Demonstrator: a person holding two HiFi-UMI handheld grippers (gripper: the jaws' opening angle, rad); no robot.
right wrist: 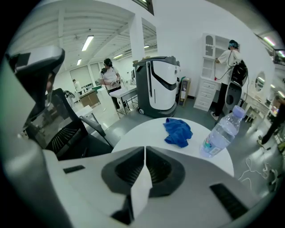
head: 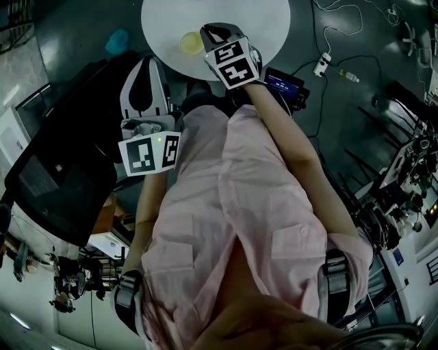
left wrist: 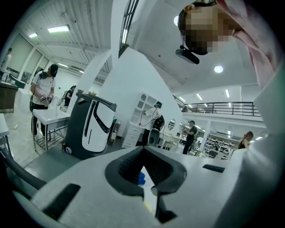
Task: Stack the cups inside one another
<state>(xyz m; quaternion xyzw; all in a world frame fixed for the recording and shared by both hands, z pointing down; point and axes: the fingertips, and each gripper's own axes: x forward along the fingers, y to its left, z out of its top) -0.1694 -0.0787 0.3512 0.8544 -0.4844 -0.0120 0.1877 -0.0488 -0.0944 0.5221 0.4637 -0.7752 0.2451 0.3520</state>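
Cups first: we see only one, a pale yellow cup, standing on the round white table just beside the right gripper; that gripper's jaws are pressed together with nothing between them, pointing across the table toward a blue cloth and a water bottle; the left gripper is off the table's edge, its jaws likewise meeting at the tips, and we find it empty.
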